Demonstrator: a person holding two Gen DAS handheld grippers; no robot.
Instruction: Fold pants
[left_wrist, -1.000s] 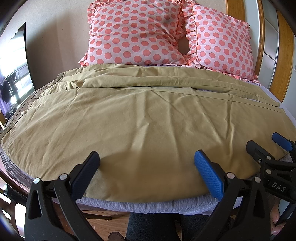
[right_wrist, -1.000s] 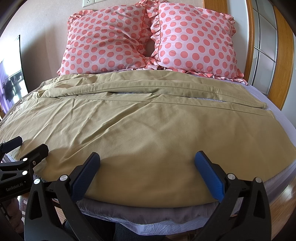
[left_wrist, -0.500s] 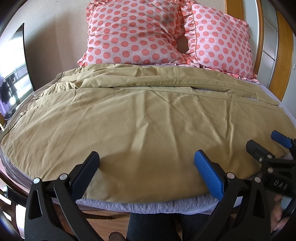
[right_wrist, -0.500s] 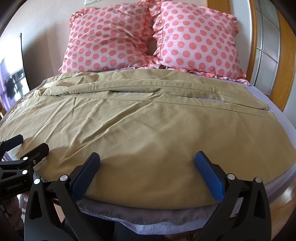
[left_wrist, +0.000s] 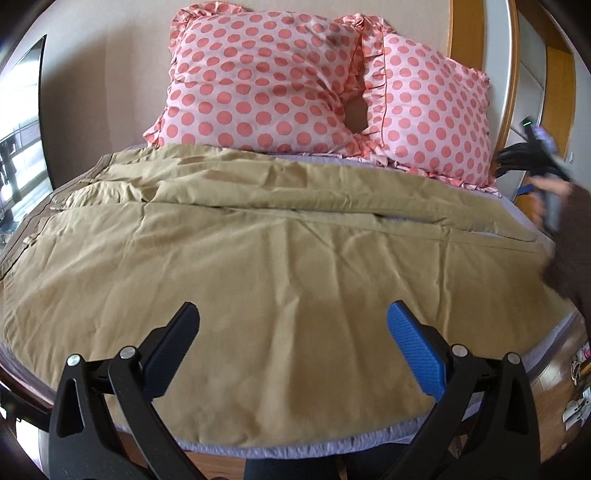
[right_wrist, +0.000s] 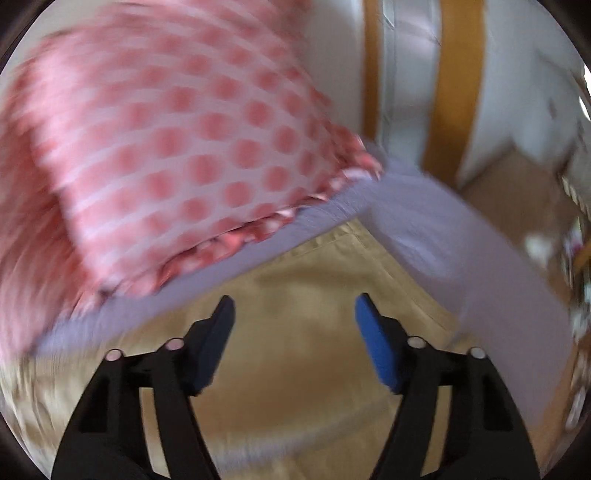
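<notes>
right gripper has swung to the bed's far right corner, over the pants hem (blurred). both grippers gape wide, the left gripper idle at the near edge; a rushed pinch may snag the sheet too.

Two polka-dot pillows against wall; lavender sheet.

Your left gripper, black plastic frame, silver screw heads, blue ribbed pads, your right gripper built the same, though blurred, your right hand bare-skinned, dark brown sleeve below it

Tan pants lie spread flat, wrinkled, across the bed
</notes>
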